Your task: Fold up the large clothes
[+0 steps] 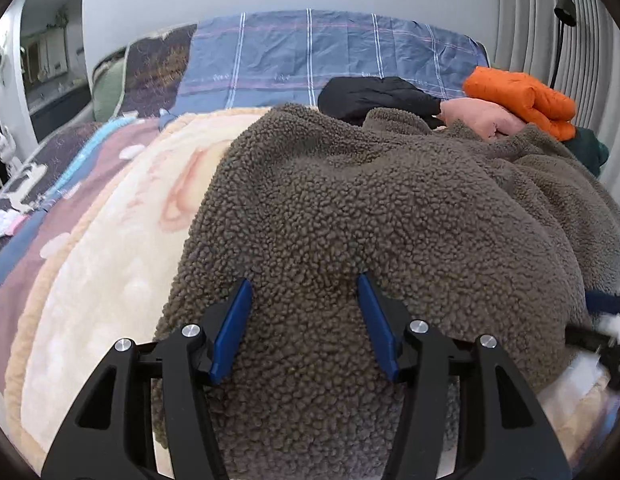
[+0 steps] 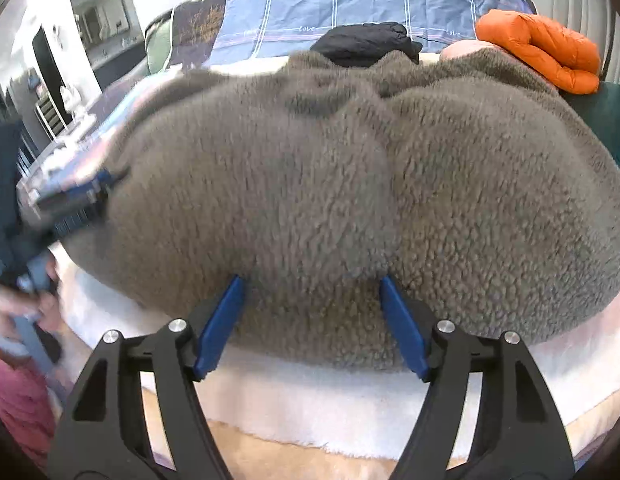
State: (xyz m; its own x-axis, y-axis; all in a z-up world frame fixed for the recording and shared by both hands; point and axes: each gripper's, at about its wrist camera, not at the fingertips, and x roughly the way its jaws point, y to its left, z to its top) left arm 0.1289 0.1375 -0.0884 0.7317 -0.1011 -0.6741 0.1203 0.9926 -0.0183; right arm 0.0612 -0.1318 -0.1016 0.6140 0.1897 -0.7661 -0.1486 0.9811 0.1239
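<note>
Grey fleece garment (image 1: 390, 216) spread over bed's near edge; left gripper (image 1: 305, 284) and right gripper (image 2: 312, 284) held spread above it, nothing pinched.

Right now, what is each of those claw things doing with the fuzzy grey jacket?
Left gripper: open, over the grey fleece jacket, gripping nothing.
Right gripper: open at the jacket's near edge, gripping nothing.

nubbly matt grey fleece garment (image 1: 390, 208) on a soft plush blanket (image 1: 109, 280).

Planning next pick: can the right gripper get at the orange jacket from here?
Probably not: the right gripper sits at the fleece's near edge, and the orange jacket lies beyond its whole bulk.
</note>
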